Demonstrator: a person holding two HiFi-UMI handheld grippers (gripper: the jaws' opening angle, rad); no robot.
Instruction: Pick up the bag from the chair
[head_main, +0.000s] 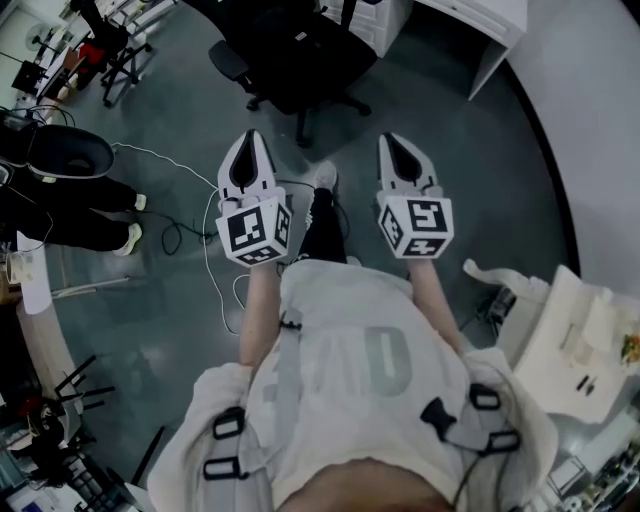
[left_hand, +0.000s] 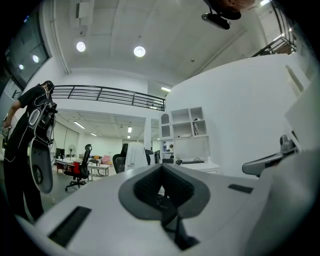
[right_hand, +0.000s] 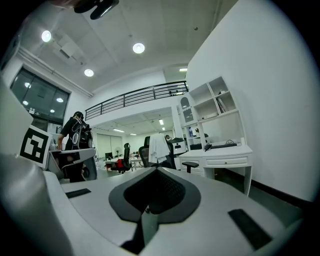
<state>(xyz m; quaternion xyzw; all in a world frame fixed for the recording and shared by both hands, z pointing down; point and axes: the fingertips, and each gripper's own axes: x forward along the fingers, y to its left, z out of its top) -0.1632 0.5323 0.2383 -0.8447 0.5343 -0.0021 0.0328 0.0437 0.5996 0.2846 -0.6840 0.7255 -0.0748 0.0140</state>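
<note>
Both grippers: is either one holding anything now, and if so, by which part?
Nothing is held. The left gripper and the right gripper each have their jaws together with nothing between them, apart from the black chair.

Chair (head_main: 300, 55) ahead of left tool (head_main: 250, 142), right tool (head_main: 395, 145); desk (head_main: 490, 22) right of chair.

Grey floor (head_main: 180, 95) w/ white cable (head_main: 160, 154); desk (right_hand: 225, 161), shelves (right_hand: 207, 100); bystander (left_hand: 25, 125) in black, poss. harnessed
</note>
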